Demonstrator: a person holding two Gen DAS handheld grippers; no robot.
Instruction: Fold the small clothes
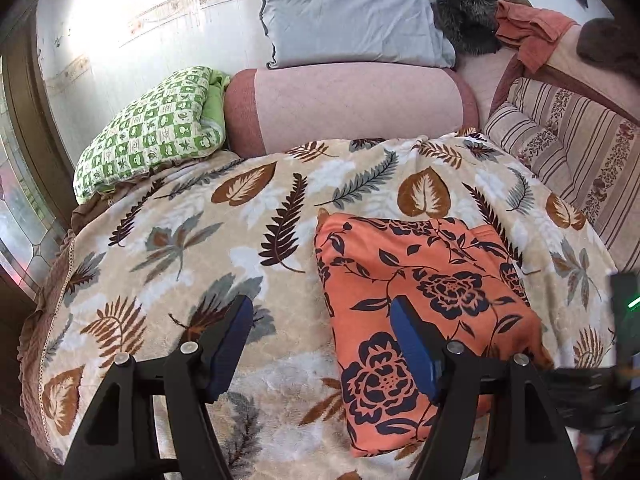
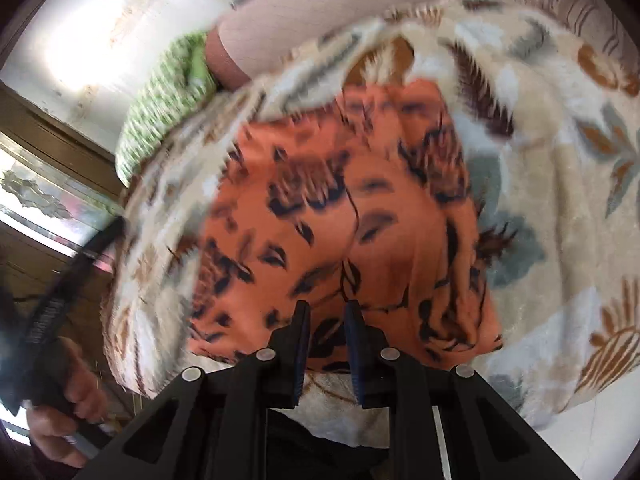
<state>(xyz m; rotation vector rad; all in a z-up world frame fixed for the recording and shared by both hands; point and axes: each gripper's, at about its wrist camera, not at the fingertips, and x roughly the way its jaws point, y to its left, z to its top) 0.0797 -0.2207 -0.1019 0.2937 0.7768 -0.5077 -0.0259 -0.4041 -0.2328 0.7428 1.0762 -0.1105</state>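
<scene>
An orange garment with dark floral print (image 1: pixel 424 304) lies folded into a rough rectangle on the leaf-patterned blanket (image 1: pixel 224 240). My left gripper (image 1: pixel 320 320) is open and empty, its right finger over the garment's left part, its left finger over bare blanket. In the blurred right wrist view the same garment (image 2: pixel 360 220) fills the centre. My right gripper (image 2: pixel 327 320) hovers at the garment's near edge with its blue pads a narrow gap apart; nothing shows between them.
A pink bolster (image 1: pixel 344 108), a grey pillow (image 1: pixel 344 20) and a green checked quilt (image 1: pixel 152 128) lie at the head of the bed. Striped cushions (image 1: pixel 568 152) are to the right. A window (image 1: pixel 20 232) is on the left. A hand (image 2: pixel 68 400) shows at lower left.
</scene>
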